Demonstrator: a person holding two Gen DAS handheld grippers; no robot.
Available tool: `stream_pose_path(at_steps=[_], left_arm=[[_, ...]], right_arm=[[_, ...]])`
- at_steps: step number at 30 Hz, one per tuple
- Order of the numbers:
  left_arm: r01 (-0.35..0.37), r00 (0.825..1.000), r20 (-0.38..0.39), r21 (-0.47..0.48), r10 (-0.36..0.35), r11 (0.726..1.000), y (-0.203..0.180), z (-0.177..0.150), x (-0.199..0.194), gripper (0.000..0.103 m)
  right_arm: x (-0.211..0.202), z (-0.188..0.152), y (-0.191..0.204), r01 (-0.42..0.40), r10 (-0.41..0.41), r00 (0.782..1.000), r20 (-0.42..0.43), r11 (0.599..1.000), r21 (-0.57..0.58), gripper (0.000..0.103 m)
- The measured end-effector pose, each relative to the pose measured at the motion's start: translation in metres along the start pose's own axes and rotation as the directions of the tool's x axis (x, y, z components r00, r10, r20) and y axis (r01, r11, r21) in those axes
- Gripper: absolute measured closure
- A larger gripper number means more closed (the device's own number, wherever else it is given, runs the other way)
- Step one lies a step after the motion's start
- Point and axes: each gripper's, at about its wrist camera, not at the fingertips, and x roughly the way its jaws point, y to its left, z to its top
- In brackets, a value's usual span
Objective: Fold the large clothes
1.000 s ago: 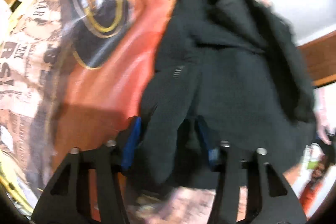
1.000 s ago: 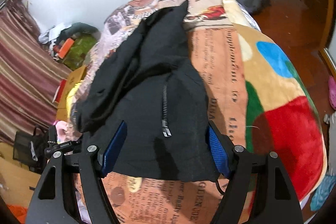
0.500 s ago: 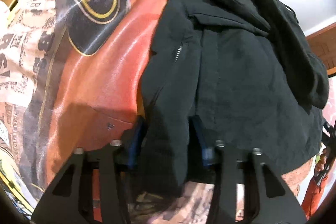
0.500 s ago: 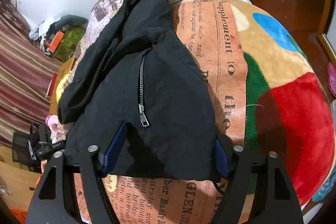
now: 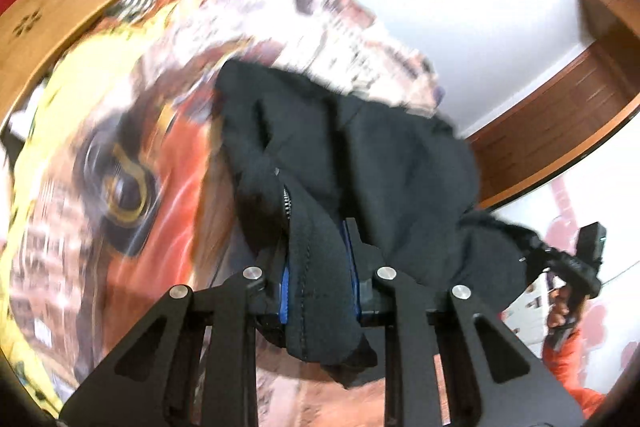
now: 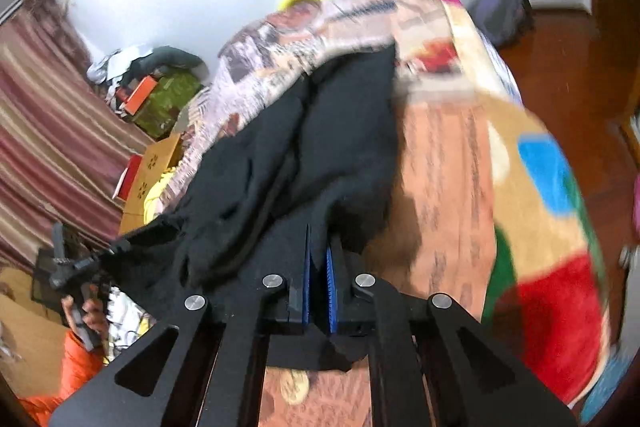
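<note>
The left gripper (image 5: 318, 269) has a thick fold of the black jacket (image 5: 360, 155) between its blue-padded fingers (image 5: 285, 287), which are closing on it and already press the cloth from both sides. The bunched hem hangs out below and behind the pads, and a short run of silver zipper (image 5: 287, 201) shows just ahead of the left pad. Ahead of the fingers the jacket slopes away and down onto the bed, which is covered by a printed blanket (image 5: 152, 155) — orange, yellow and newsprint patches, much blurred. Far to the right of these fingers, the jacket's other lower corner is stretched up to the right gripper (image 5: 576, 263), gripped in a hand with an orange sleeve (image 5: 568, 359) below it.

In the right wrist view, the right gripper (image 6: 319, 267) is clamped on a thin edge of the black jacket (image 6: 320, 147): its fingers (image 6: 331, 283) stand nearly together with only a sliver of dark cloth between the blue pads. A small tail of fabric hangs under them. Ahead of the fingers the garment lies in long folds up the middle of the blanket (image 6: 448, 179); to their right the blanket shows blue, green and red shapes. Far to the left of these fingers the other corner runs taut to the left gripper (image 6: 64, 267), held by a hand above an orange sleeve (image 6: 72, 367). Beyond it are a striped curtain (image 6: 44, 131) and cardboard boxes (image 6: 156, 163) on the floor beside the bed.
</note>
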Motion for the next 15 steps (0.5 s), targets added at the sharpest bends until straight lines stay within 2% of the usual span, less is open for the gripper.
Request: stream_pose_path(at_steps=[4,8,13,15], left_arm=[[0.029,0.998,0.047,0.015,-0.030,0.999,-0.013,0.044,-0.007,0.082],[0.026,0.996,0.080,0.006,-0.026,1.000,-0.011,0.074,-0.001,0.082],[0.032,0.995,0.100,-0.086,-0.023,0.996,0.017,0.120,0.031,0.082],[0.018,0.995,0.100,-0.139,-0.004,0.990,0.037,0.134,0.049,0.082]], right_arm=[[-0.001,0.033,0.026,0.088,-0.076,0.993,0.094,0.988,-0.129,0.099],[0.023,0.068,0.037,0.105,-0.086,0.989,0.118,0.981,-0.163,0.099],[0.047,0.103,0.027,0.146,-0.123,0.980,0.159,0.978,-0.147,0.102],[0.061,0.120,0.010,0.136,-0.121,0.982,0.142,0.986,-0.096,0.102]])
